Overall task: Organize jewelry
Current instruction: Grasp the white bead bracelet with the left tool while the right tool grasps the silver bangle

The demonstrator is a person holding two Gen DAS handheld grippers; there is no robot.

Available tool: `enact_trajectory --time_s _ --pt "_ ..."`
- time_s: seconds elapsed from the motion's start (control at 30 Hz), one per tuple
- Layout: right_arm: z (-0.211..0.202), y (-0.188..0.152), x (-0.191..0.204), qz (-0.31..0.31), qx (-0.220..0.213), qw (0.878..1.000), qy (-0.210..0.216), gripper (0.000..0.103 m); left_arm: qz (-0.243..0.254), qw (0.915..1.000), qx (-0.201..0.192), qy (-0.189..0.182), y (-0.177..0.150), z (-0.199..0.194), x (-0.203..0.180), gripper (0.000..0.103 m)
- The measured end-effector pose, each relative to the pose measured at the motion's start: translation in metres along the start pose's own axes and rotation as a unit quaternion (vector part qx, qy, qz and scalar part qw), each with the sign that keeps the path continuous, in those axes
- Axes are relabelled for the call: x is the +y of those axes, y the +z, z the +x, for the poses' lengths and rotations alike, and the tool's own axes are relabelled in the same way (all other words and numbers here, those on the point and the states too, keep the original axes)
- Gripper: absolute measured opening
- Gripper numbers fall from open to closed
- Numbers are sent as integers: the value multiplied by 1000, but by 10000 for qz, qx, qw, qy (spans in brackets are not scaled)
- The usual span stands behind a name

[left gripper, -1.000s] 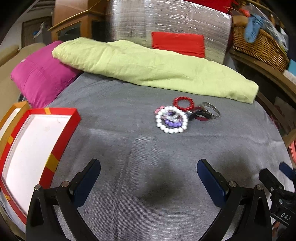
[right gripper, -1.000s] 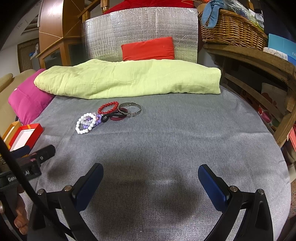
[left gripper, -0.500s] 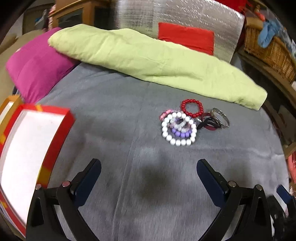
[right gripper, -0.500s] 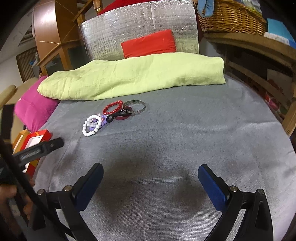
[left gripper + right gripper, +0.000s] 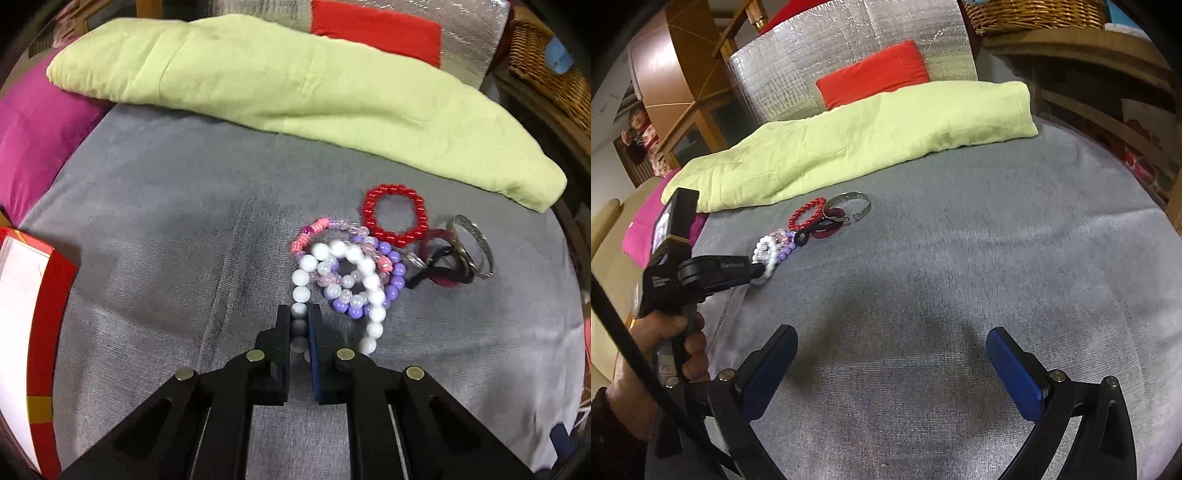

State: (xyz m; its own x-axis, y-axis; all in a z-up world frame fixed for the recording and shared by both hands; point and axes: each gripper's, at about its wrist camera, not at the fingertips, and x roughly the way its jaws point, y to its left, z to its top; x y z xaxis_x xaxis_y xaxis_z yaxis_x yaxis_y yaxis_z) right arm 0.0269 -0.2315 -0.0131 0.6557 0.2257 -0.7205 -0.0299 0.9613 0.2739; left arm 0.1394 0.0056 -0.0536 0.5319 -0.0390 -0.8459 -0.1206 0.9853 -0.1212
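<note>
**Left fingers clamped on the white bead bracelet**

Nearest in the left wrist view, the left gripper [image 5: 299, 325] has its two fingers drawn together on a run of the white bead bracelet [image 5: 364, 275]; several beads sit pinched between the pads, and the rest of the loop trails away to the right on the grey bed cover [image 5: 166, 240]. In the right wrist view the right gripper [image 5: 890, 373] hangs over bare grey cover with its blue-padded fingers [image 5: 1015, 373] wide apart and nothing between them. At that view's left edge a hand [image 5: 679, 347] grips the handle of the left gripper, whose tip meets the white beads.

Just past the clamped beads lies the rest of the jewelry heap: a purple bead bracelet [image 5: 393, 275] and a pink and clear bead bracelet [image 5: 314, 230] tangled with the white one, then a red bead bracelet [image 5: 395, 216] touching them, and to its right a silver bangle [image 5: 476, 240] over a dark red ring and a black band [image 5: 436, 271].

At the left edge sits an open red box [image 5: 48, 325] with a white inside. Farther back a pale green folded blanket [image 5: 277, 74] lies across the bed, a magenta cushion [image 5: 33, 140] to its left, a red cushion [image 5: 376, 29] and a silver foil panel [image 5: 849, 48] behind, and a wicker basket [image 5: 1034, 13] on a wooden shelf.
</note>
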Motion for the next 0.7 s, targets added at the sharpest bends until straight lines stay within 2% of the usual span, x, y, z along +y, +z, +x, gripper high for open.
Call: enact_trajectory --time_s 0.2,0.37,0.47,0.53,0.63,0.7 --pt "1 0 1 -9 -1 10000 -12 103 198 9978 -534 -327 -30 -56 9 9" --pt "1 -3 3 -86 -12 9999 -99 103 -3 9955 -656 -680 -55 -91 22 9" --pt "3 -4 4 -140 5 9998 -162 103 85 9966 -586 -565 -60 -84 27 9" --pt "5 -6 5 -222 44 9995 -227 103 -79 9974 -337 -629 -62 -72 35 9" --pt "10 -8 5 -257 246 9992 -199 103 -118 9985 -322 -420 -68 -68 43 9" --pt "12 -4 3 -134 355 9992 -121 103 -136 9983 -218 -515 -71 -66 47 9"
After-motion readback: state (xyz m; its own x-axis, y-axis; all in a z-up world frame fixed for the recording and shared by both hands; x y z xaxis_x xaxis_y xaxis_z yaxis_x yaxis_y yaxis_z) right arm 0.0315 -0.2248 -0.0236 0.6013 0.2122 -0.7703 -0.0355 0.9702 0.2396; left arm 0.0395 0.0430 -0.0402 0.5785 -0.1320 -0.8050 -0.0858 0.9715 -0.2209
